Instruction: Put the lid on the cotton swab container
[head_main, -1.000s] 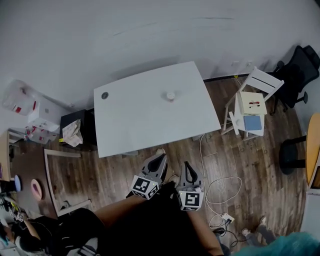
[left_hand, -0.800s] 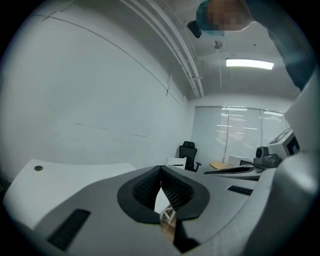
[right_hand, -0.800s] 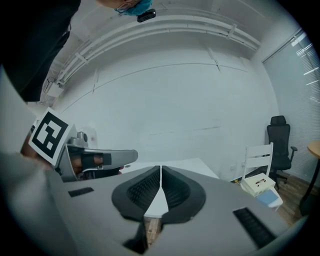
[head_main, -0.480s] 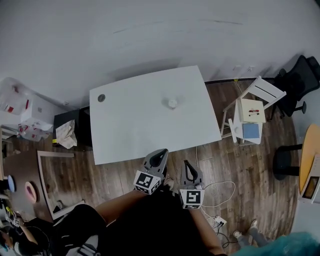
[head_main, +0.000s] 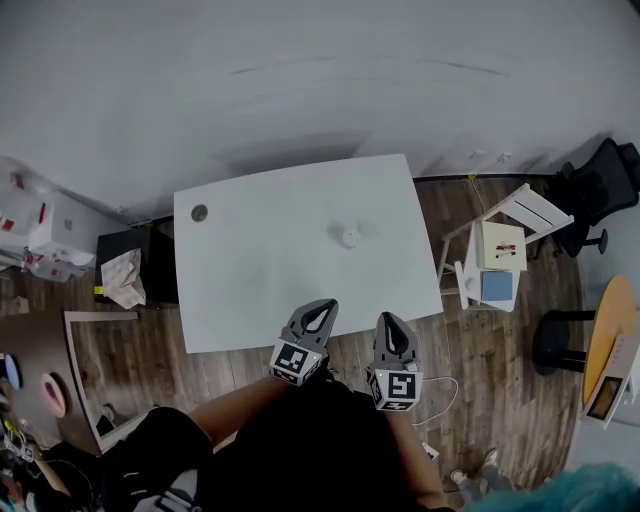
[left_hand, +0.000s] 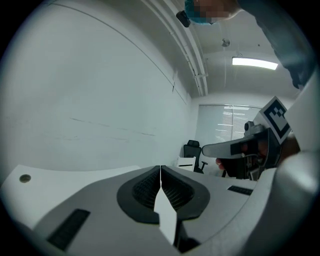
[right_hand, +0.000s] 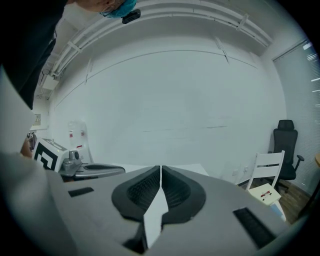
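While the round white container sits unreadably small on the white table, left gripper and right gripper jaws are pressed together.

The container sits on the table, a chair to its right.

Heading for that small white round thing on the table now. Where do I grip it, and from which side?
Probably take the small white round thing across its curved sides, coming from the near edge of the table. It stands alone, so nothing blocks the fingers. The left gripper and right gripper are both shut: open first. Lid on or off is too small to tell.
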